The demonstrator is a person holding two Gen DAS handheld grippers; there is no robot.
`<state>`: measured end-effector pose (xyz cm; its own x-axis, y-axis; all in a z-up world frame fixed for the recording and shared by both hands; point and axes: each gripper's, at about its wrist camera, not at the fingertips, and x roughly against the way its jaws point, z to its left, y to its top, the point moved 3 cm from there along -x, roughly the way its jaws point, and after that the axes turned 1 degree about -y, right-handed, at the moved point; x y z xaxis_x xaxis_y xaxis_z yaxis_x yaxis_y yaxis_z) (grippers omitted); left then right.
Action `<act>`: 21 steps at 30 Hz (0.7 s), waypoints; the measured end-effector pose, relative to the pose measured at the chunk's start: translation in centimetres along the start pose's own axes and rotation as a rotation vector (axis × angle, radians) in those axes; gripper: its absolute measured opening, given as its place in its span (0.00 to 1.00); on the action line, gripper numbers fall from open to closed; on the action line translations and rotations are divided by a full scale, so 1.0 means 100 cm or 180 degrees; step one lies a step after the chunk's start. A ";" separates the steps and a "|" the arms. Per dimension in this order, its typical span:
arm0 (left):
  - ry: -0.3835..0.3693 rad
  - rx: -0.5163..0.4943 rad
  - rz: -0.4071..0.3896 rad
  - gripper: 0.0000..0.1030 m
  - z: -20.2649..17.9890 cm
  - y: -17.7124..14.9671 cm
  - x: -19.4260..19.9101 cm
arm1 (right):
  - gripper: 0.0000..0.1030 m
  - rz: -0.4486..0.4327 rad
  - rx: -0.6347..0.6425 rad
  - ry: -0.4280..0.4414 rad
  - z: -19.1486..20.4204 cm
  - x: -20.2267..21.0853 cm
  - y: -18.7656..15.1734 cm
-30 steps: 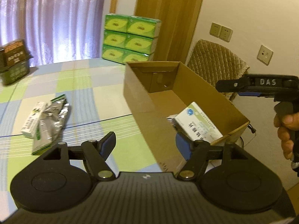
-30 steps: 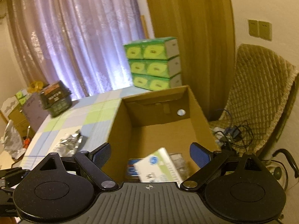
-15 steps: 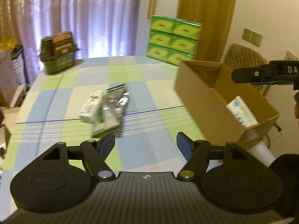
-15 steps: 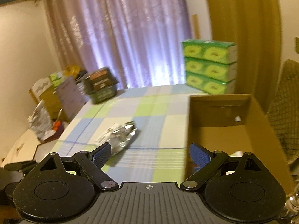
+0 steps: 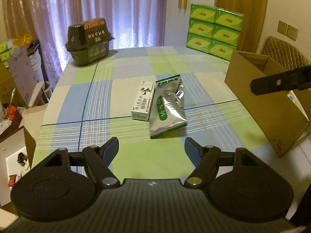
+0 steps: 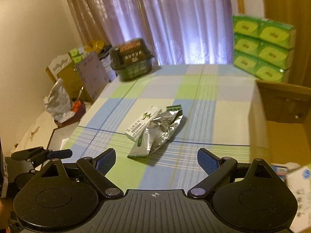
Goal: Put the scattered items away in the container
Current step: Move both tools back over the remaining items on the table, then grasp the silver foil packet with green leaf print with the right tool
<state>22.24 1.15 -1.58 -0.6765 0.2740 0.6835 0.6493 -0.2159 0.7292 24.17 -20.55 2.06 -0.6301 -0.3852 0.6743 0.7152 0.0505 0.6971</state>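
On the checked cloth (image 5: 101, 104), mid-table, two items are lying loose: a white carton (image 5: 144, 103) and a foil pouch (image 5: 168, 110). The carton is lying flat, and the pouch is touching its right long side; from the right wrist view the crumpled pouch (image 6: 158, 131) is overlapping the carton (image 6: 143, 123) edge. I am holding my left gripper (image 5: 151, 149) above the near green square, jaws spread wide and gripping nothing, with the pouch just beyond the tips. I am holding my right gripper (image 6: 156, 162) likewise over the near edge of the cloth, jaws wide apart and empty; its black finger is showing at the right of the left wrist view, in front of the box (image 5: 258, 97). That cardboard box is sitting at the right edge of the table, well apart from the two items, open side up. Inside the box (image 6: 258, 116), at the lower right of the right wrist view, a white package (image 6: 299, 182) is showing, blurred. At the far end, a dark tub (image 5: 89, 40) and stacked green packs (image 5: 213, 31) are standing.
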 end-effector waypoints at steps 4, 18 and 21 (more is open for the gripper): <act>-0.0010 -0.0122 0.0076 0.68 0.015 0.008 -0.026 | 0.93 0.0142 -0.0200 0.0056 -0.012 -0.042 0.007; -0.0230 -0.0195 0.0181 0.70 0.045 0.033 -0.107 | 0.93 0.0468 -0.0817 0.0266 -0.052 -0.153 0.018; -0.0216 -0.0223 0.0163 0.71 0.051 0.039 -0.116 | 0.93 0.0500 -0.0932 0.0351 -0.055 -0.167 0.022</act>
<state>34.40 1.96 -6.78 -0.6166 0.3233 0.7179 0.6549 -0.2955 0.6955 37.99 -19.05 -9.00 -0.4805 -0.4916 0.7262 0.8673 -0.1435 0.4767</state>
